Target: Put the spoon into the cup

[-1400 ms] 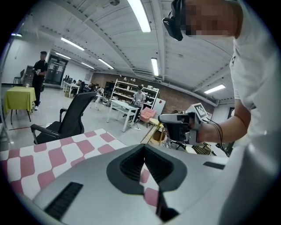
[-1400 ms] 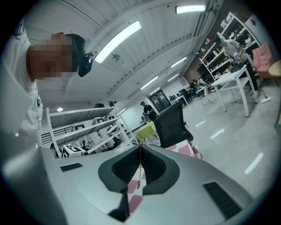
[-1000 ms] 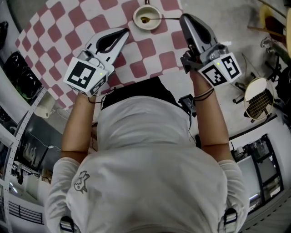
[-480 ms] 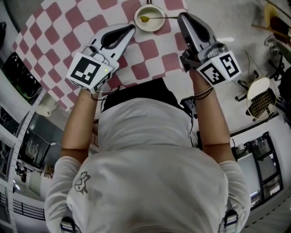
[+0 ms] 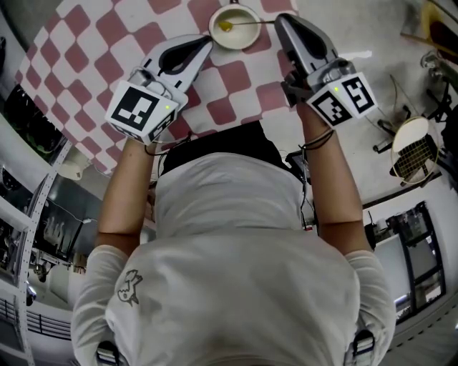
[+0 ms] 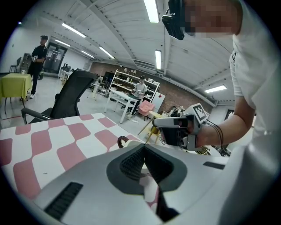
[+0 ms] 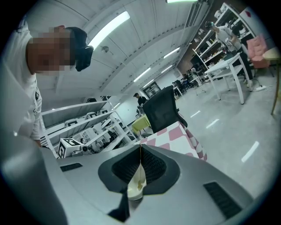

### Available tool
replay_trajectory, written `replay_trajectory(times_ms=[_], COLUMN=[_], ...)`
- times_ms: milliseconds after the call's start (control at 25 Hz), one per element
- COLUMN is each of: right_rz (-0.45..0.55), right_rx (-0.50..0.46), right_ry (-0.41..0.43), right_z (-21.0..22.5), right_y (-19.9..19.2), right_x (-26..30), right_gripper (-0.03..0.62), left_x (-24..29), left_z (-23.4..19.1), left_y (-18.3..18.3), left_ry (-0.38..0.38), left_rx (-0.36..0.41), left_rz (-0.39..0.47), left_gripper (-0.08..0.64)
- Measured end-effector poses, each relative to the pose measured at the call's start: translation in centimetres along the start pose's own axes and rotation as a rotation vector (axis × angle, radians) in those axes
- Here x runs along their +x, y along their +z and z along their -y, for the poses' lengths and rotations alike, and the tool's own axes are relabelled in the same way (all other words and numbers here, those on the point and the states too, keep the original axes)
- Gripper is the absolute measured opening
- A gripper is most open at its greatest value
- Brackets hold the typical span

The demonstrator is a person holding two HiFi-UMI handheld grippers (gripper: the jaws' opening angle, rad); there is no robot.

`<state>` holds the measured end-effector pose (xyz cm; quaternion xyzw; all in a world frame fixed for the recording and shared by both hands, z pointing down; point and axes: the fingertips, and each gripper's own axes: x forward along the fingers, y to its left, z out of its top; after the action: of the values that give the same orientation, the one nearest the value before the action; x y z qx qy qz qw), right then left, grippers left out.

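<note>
Cup (image 5: 242, 36): on the red-and-white checked cloth (image 5: 107, 43), at 12 o'clock in the head view.
Spoon (image 5: 252, 23): bowl inside the cup, handle leaving over the rim toward 3 o'clock.
Right gripper (image 5: 280, 21): jaws clamped on the spoon's handle end.
Left gripper (image 5: 205, 43): jaws pressed together with nothing between them, tip just beside the cup at its 7 o'clock.

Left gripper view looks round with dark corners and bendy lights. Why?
Left gripper view: a wide-angle lens rounds the picture, darkens its corners and bends the long white ceiling lights. Right gripper view: same rounding, and the bright ceiling strip light glares white. Head view: the red-and-white checked tablecloth curves near the edges too.
</note>
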<state>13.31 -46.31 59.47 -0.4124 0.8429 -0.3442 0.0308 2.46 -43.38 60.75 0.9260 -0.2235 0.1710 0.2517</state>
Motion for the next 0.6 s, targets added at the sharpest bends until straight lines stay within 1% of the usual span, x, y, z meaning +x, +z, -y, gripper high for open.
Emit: replay_trajectory(times_ms=[200, 280, 440, 600], right_rz=[-0.013, -0.014, -0.005, -0.006], right_rx=[0.011, 0.013, 0.013, 0.018], right_ry=[0.007, 0.005, -0.019, -0.038], right_z=[0.3, 0.5, 1.1, 1.6], right_y=[-0.5, -0.6, -0.9, -0.9], right_x=[0.3, 0.5, 0.8, 0.4], right_gripper=[0.034, 0.034, 0.035, 0.035], left_x=[0.2, 0.2, 0.2, 0.4], left_z=[-0.1, -0.3, -0.8, -0.4], left_y=[-0.4, -0.4, -0.5, -0.4], left_ry=[0.002, 0.002, 0.012, 0.006], left_rx=[0.016, 0.01, 0.0, -0.003], left_rz=[-0.019, -0.016, -0.012, -0.009], left_gripper=[0.014, 0.014, 0.014, 0.014])
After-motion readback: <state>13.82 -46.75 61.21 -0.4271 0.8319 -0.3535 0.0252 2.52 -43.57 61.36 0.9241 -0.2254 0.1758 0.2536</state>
